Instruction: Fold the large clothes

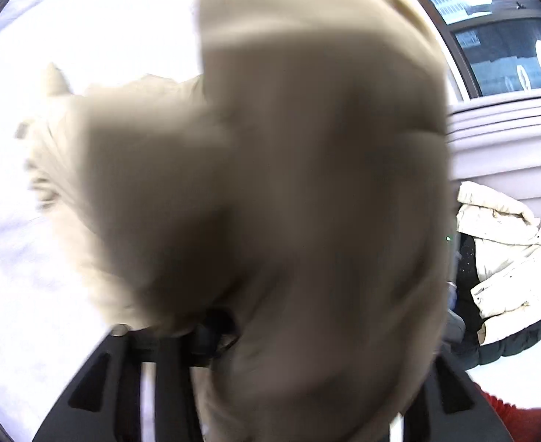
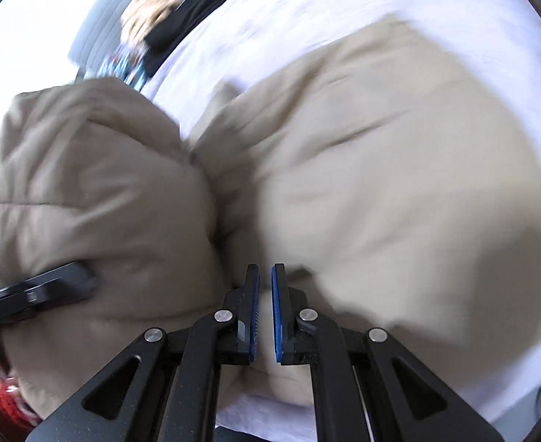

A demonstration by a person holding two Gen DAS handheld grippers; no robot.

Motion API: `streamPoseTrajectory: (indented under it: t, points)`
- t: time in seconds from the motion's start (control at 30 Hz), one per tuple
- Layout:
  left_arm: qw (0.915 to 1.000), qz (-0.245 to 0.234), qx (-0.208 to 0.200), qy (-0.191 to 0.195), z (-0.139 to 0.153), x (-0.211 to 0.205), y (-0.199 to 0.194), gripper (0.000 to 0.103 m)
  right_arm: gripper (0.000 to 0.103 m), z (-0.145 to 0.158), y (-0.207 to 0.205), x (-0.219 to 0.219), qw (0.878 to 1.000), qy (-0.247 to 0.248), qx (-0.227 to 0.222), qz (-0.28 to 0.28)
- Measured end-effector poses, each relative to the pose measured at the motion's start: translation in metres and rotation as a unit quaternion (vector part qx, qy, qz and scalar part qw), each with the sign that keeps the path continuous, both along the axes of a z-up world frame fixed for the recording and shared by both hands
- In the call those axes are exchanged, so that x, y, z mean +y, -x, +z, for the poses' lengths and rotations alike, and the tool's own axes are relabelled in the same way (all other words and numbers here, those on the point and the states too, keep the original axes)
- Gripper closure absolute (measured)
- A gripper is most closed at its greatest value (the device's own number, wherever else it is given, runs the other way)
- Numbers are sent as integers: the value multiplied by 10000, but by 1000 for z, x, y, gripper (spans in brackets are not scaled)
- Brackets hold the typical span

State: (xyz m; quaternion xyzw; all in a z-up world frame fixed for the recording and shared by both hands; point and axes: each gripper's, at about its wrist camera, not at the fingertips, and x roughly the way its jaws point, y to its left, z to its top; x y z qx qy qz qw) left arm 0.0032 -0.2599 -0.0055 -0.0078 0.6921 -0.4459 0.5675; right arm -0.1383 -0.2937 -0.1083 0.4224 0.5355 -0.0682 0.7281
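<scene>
Two grippers work beige padded jacket (image 2: 381, 169) on white bed (image 2: 344, 7). We see right gripper (image 2: 265, 305) fingers pressed nearly together, pinching nothing visible. Left gripper (image 2: 42, 291) fingers hidden by fabric; we cannot tell grip. We judge the raised part is carried over for fold.

The puffy beige coat (image 2: 362, 169) covers most of the white bedsheet (image 2: 307, 11) and bulges right up against both grippers. Bare sheet lies open beyond it. A cream jacket (image 1: 510, 258) and dark clothing (image 2: 193, 11) crowd the bed's edge.

No lettering is legible; the window signs (image 1: 510, 55) are too blurred.
</scene>
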Motion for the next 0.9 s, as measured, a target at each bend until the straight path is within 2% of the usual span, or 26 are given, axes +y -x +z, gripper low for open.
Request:
streamPoseTrajectory:
  t: [0.03, 0.13, 0.2, 0.3, 0.33, 0.37, 0.4, 0.43, 0.47, 0.5, 0.57, 0.63, 0.7, 0.73, 0.77, 0.8, 0.83, 0.87, 0.9]
  points:
    - [10000, -26, 31, 15, -6, -16, 3, 42, 97, 1, 14, -14, 9999, -7, 26, -167]
    - [9998, 21, 152, 107, -25, -56, 12, 28, 97, -2, 46, -38, 9988, -130, 92, -473]
    - [9998, 74, 161, 24, -38, -76, 23, 27, 94, -4, 64, -50, 9980, -221, 112, -584]
    - [9998, 147, 73, -80, -41, -91, 27, 16, 93, 2, 79, -60, 9982, -183, 173, -538]
    - [9997, 205, 53, -132, -40, -95, 32, 16, 91, 7, 82, -62, 9986, -124, 176, -477]
    - [9995, 248, 21, -200, -40, -100, 33, 16, 75, 14, 85, -65, 9991, -88, 108, -398]
    - [9993, 282, -14, -251, -40, -101, 36, 16, 42, 23, 88, -67, 9995, -78, -19, -304]
    - [9990, 317, -41, -300, -39, -104, 37, 16, 25, 32, 90, -67, 9996, -49, -184, -194]
    - [9987, 348, -69, -356, -37, -107, 38, 16, 14, 43, 91, -65, 9992, -19, -407, -55]
    - [9985, 373, -97, -388, -42, -128, 40, 16, 14, 52, 93, -63, 9982, -15, -590, 110]
    - [9985, 392, -157, -351, -28, -108, 48, 16, 14, 63, 88, -53, 9953, -100, -794, 550]
    - [9986, 388, -258, -254, -23, -117, 35, 16, 14, 67, 76, -37, 9922, -143, -900, 851]
    - [9986, 338, -385, -138, -15, -120, 36, 16, 14, 61, 59, -16, 9902, -38, -878, 1087]
    - [9983, 311, -487, -82, -8, -121, 34, 16, 15, 55, 48, -6, 9902, 251, -715, 1169]
    - [9975, 309, -634, -12, -9, -118, 32, 16, 21, 50, 42, 0, 9899, 562, -539, 1182]
    - [9956, 346, -866, 88, 0, -116, 27, 16, 41, 46, 37, 3, 9891, 860, -361, 1137]
    - [9919, 448, -1176, 144, 14, -110, 20, 16, 57, 41, 34, 2, 9895, 985, -252, 1031]
    - [9872, 587, -1477, 140, 21, -96, 20, 16, 78, 38, 35, 1, 9917, 893, -232, 892]
    - [9803, 782, -1810, 83, 28, -85, 15, 16, 82, 35, 37, -5, 9943, 770, -228, 705]
